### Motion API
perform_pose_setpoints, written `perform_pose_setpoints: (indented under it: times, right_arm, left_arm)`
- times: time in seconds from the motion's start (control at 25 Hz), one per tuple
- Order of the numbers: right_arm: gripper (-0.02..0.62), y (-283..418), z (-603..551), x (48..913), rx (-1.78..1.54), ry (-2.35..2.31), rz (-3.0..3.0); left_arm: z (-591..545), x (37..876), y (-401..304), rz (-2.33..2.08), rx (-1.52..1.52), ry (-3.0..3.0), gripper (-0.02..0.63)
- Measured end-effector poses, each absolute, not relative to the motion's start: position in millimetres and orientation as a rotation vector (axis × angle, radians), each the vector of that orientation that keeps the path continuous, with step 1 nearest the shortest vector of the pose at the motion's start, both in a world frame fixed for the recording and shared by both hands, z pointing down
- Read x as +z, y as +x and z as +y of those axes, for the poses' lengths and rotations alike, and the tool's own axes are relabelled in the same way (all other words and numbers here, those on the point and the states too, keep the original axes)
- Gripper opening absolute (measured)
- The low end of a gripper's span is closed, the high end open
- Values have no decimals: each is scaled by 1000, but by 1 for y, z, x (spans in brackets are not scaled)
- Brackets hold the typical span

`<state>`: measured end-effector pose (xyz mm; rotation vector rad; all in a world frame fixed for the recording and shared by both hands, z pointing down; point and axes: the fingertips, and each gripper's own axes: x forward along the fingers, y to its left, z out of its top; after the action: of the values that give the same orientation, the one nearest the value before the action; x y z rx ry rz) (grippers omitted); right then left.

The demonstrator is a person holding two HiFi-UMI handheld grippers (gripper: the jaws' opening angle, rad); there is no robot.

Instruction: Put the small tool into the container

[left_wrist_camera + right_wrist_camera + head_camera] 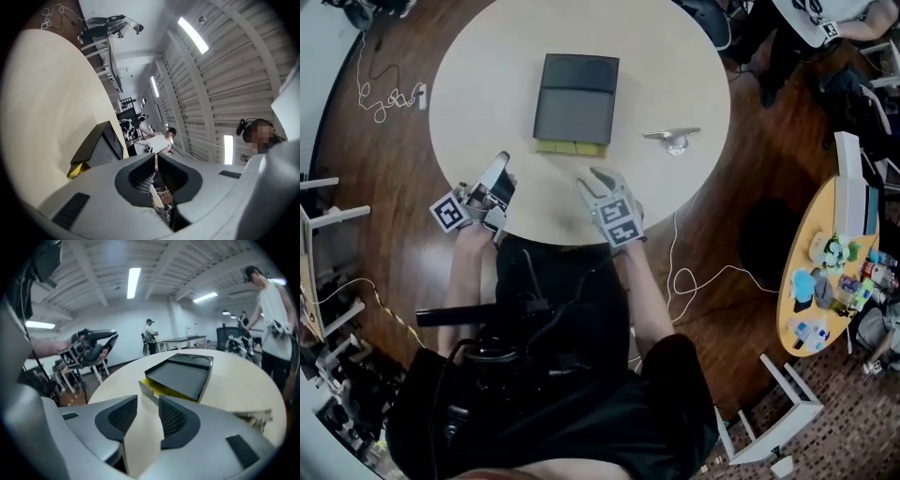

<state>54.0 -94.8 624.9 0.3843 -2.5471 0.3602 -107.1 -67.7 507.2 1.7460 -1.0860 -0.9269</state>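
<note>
1. The small tool (672, 138) is being judged as light, rigid and probably metal, so its smooth surface is likely to be slippery between the pads.
2. A hold across the slim bar near its middle is being judged the safest. The piece lies low on the table (487, 84), so the jaws would have to come close to the tabletop.
3. The tool is being shown as a silvery, slender bar with a rounded, shiny lump under its centre. Finer detail is too small to be made out.
4. It is lying on the table, to the right of the container (576, 98) and apart from it. Neither gripper is touching it.
5. The container is being seen as a flat dark box with a yellow tray (571, 147) showing at its near edge.
6. The right gripper (592, 180) is being held with its jaws apart and only bare tabletop between them.
7. The left gripper (501, 161) is being held at the table's near edge with its jaws together on nothing.
</note>
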Motion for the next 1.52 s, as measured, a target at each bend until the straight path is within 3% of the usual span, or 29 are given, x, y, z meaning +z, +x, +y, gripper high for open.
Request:
perform_pose_setpoints:
  times: [0.24, 0.44, 0.72, 1.52]
  right_arm:
    - [153, 3, -107, 652, -310, 104, -2309]
    - [146, -8, -105, 705, -549, -92, -1978]
    - [40, -5, -107, 725, -464, -131, -1928]
    - [23, 33, -13, 725, -358, -248, -2005]
  left_arm:
    - [-138, 516, -126, -1086, -965, 1770, 14]
    - [-203, 567, -111, -1057, -827, 1751, 14]
    - [-240, 621, -95, -1097, -593, 1693, 11]
    - [-254, 628, -100, -1095, -599, 1607, 3]
